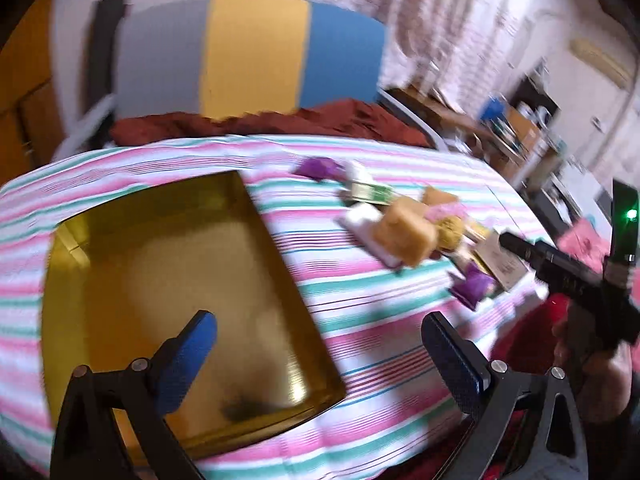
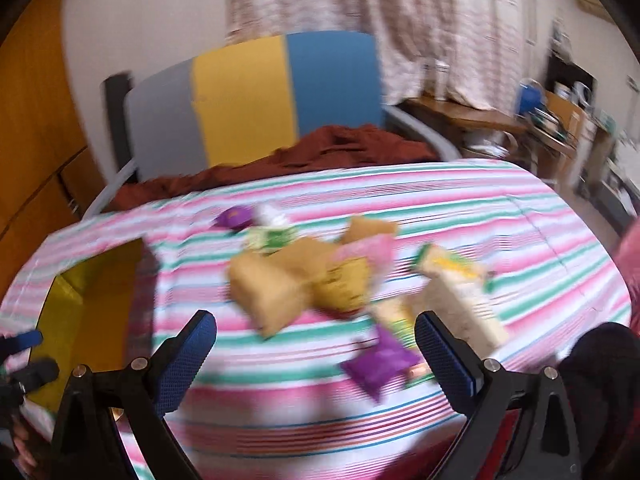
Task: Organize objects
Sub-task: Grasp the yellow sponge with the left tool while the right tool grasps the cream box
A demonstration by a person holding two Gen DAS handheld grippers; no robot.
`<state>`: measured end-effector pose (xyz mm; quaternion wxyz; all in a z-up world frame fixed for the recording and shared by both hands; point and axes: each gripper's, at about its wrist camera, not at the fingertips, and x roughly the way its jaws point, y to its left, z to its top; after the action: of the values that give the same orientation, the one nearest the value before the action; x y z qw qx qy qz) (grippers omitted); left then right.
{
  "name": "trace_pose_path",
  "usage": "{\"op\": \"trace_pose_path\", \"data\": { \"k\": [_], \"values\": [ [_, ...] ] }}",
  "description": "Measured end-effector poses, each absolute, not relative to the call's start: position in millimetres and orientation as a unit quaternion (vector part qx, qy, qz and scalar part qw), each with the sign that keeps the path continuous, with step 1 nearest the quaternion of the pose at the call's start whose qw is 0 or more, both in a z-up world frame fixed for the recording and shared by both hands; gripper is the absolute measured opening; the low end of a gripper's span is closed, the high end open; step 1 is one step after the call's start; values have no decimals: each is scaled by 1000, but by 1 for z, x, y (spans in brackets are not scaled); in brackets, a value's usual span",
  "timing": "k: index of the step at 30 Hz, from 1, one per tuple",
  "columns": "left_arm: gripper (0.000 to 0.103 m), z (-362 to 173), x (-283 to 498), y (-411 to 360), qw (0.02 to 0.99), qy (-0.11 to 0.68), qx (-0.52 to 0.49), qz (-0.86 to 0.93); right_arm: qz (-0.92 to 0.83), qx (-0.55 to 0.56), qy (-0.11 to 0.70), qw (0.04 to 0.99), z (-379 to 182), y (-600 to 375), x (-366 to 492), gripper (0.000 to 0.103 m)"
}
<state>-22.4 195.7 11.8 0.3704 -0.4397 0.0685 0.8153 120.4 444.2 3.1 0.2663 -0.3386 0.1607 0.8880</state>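
Plainly spread wide, both: left claw (image 1: pixel 320 354) over the gold tray's (image 1: pixel 100 240) near edge, gripping nothing; right claw (image 2: pixel 316 354) above the striped cloth (image 2: pixel 480 208), touching nothing. Snack packets (image 2: pixel 280 292) heaped mid-cloth, purple packet (image 2: pixel 378 362) nearest.

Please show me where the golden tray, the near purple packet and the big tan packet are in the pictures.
golden tray (image 1: pixel 168 280): left wrist view, on its bare inner floor.
near purple packet (image 2: pixel 380 362): right wrist view, on the middle of its wrapper.
big tan packet (image 2: pixel 268 294): right wrist view, on its broad front face.
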Motion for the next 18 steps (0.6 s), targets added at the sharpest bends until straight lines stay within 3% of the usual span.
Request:
{"op": "trace_pose_path", "data": {
  "k": [9,13,18],
  "values": [
    [103,-12,-33,314,414,176,-438,778,870,-308,225,312,-3,514,138,102],
    [103,-32,-41,351,417,219,-435,768,859,-281,301,303,-16,543,151,102],
    [103,-56,-56,385,421,227,-450,754,853,-255,350,292,-24,555,160,102]
  ]
}}
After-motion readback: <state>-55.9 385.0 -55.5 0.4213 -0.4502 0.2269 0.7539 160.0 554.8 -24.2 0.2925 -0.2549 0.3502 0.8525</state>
